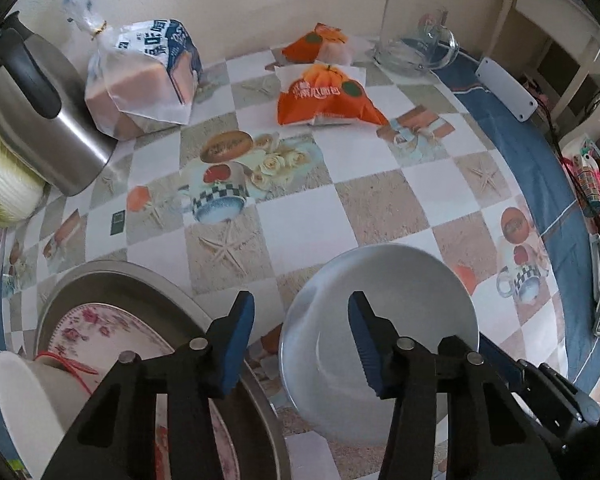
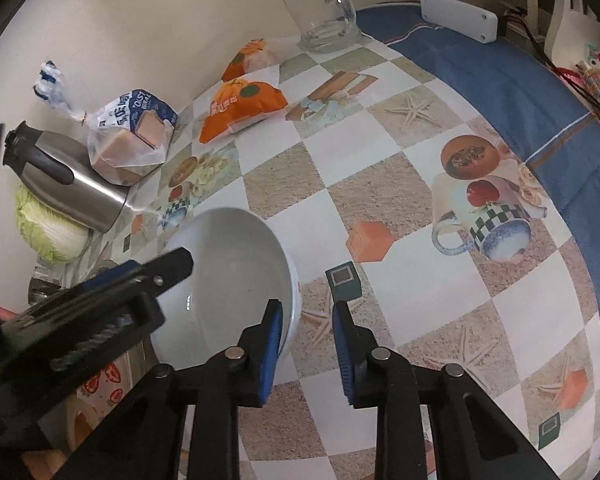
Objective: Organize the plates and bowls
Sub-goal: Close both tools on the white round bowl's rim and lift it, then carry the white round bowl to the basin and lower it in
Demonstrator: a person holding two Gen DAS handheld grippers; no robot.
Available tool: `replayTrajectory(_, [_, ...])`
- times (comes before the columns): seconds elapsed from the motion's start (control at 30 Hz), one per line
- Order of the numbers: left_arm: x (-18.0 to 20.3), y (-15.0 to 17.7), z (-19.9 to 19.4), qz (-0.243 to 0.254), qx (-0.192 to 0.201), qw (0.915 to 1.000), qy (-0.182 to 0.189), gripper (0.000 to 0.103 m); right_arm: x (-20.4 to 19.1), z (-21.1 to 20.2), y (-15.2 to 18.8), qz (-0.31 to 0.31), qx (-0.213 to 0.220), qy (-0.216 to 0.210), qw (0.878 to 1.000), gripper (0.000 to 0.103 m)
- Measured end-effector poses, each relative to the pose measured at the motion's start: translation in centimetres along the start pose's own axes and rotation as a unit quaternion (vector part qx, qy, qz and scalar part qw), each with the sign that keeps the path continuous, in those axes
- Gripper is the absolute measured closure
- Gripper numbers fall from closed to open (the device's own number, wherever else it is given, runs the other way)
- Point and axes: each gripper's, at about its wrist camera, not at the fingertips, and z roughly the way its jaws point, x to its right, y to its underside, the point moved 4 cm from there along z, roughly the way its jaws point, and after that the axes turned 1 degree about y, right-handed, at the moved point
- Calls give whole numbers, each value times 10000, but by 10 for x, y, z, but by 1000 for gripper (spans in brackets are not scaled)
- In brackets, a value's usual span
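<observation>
Grasping stage: left gripper [image 1: 300, 340] and right gripper [image 2: 306, 344], both apart, straddle opposite rims of the plain white ceramic bowl [image 1: 384, 320]; next, I judge, both clamp before lifting

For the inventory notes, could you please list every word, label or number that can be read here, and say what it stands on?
"TOAST": on the bread bag, in the right wrist view.
Large white Chinese characters on the same bag: too blurred and turned to read.
White Chinese lettering on the front orange snack packet: too blurred to read.
Rear orange snack packet: no print legible.
</observation>
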Motion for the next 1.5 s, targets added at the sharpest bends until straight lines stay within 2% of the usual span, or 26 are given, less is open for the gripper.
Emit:
replayTrajectory(0.23, [10, 9, 8, 78, -140, 9997, 193, 77, 15, -8, -4, 211, 122, 41, 9997, 89])
replayTrajectory(0.43, [19, 20, 15, 110, -263, 9990, 340, 80, 18, -5, 0, 182, 15, -13, 9998, 93])
replayTrajectory(0.53, [18, 23, 14, 47, -246, 9991, 343, 86, 17, -3, 3, 165, -85, -28, 9998, 94])
replayTrajectory(0.6, [15, 25, 10, -38, -193, 9990, 394, 86, 16, -5, 4, 127, -69, 20, 9999, 94])
replayTrajectory(0.67, [14, 25, 2, -76, -103, 9990, 436, 86, 16, -9, 3, 147, -40, -46, 9999, 94])
replayTrajectory(0.8, [5, 20, -37, -201, 325, 9977, 565, 86, 8, -28, -1, 76, 167, -100, 9998, 94])
replayTrajectory(1.0, [-29, 21, -100, -427, 972, 9933, 462, 86, -31, -73, -5, -243, 605, -319, 9974, 94])
replayTrajectory(1.13, [-73, 38, -132, -784, 1275, 9880, 381, 86, -74, -93, 2, -560, 742, -636, 9936, 94])
replayTrajectory(1.4, [-151, 81, -164, -1544, 1663, 9736, 232, 86, -159, -101, 31, -1327, 778, -1010, 9829, 94])
replayTrajectory(1.5, [-169, 88, -166, -1704, 1726, 9698, 236, 86, -183, -96, 39, -1549, 727, -1081, 9793, 94])
